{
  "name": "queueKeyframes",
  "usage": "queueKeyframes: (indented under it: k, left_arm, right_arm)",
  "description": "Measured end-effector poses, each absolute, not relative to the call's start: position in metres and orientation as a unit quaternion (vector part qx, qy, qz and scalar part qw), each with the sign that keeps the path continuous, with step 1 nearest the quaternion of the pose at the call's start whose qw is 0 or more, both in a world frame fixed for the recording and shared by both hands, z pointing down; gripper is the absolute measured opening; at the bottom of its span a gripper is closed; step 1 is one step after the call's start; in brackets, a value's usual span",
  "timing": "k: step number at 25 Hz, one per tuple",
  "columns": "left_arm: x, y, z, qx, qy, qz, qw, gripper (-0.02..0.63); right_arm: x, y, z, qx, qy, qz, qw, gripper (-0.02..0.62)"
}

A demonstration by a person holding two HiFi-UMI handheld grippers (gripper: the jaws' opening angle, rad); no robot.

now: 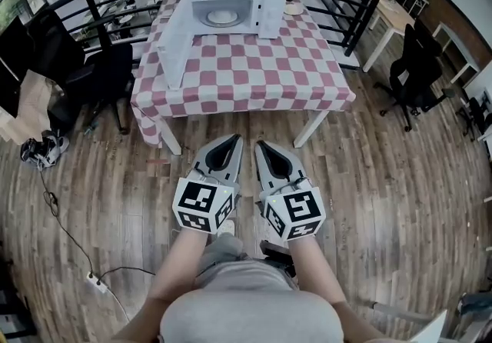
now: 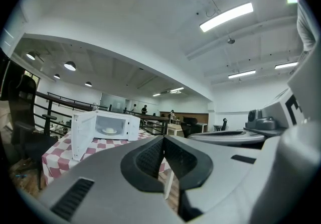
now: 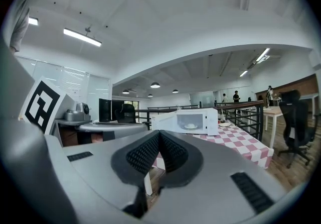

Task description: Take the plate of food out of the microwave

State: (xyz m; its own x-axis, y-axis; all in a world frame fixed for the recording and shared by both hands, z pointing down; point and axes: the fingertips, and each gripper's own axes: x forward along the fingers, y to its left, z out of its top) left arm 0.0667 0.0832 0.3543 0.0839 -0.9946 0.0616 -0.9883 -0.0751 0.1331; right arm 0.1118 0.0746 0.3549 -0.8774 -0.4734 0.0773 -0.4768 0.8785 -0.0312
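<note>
We hold left gripper and right gripper side by side at lower centre, both jaws pressed together, empty, plate of food inside open microwave on checkered tabletop, upper centre

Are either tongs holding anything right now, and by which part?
Nothing is held. The left tongs and right tongs are both shut and empty, short of the table; the plate of food sits inside the open microwave.

Ceiling strip lights give bright, even light; fisheye edges bend and darken.
</note>
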Motion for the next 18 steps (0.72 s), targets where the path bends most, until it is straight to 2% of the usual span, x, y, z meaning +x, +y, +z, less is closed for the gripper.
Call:
queueKeyframes:
  k: [18]
  left_arm:
    - [-0.013, 0.023, 0.361, 0.743, -0.663, -0.022, 0.089, 0.003]
  right_arm:
    - [0.024, 0.02, 0.362, 0.258, -0.965, 0.027, 0.046, 0.026]
